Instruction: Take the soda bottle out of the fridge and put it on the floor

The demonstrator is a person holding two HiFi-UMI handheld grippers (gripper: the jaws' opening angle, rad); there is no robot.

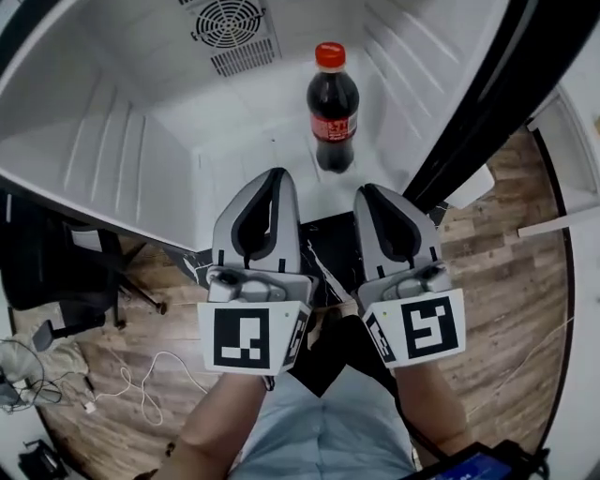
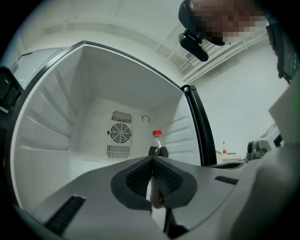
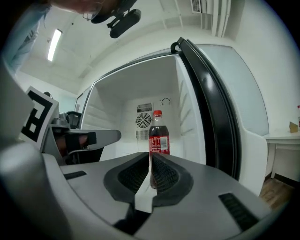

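- Bare forearms come up from the bottom edge of the head view, side by side over the person's lap, each ending behind a black-and-white marker cube.
- Both tools point away from the person, about level, toward the open fridge; the left gripper [image 1: 276,176] and the right gripper [image 1: 367,191] lie nearly parallel and just apart.
- From above, both tips sit at the near edge of the white fridge interior [image 1: 94,141], short of the dark soda bottle with a red cap and red label [image 1: 333,108].
- That bottle stands upright on the fridge floor, right of centre, in front of the round fan grille [image 1: 228,23] on the far wall.
- Only the head view shows the wooden plank floor [image 1: 506,281] and a white cable [image 1: 141,384] lying on it at the left.
- Only the right gripper view shows the fridge door with its black seal [image 3: 211,108] swung open at the right, and the left tool alongside at the left.
- The left gripper view hides most of the bottle behind its own jaws; cap and shoulders rise above them.
- Left tool: jaws closed tip to tip, nothing between them, well apart from the bottle.
- Right tool: jaws likewise pressed together and empty; the bottle stands beyond their tips, untouched.
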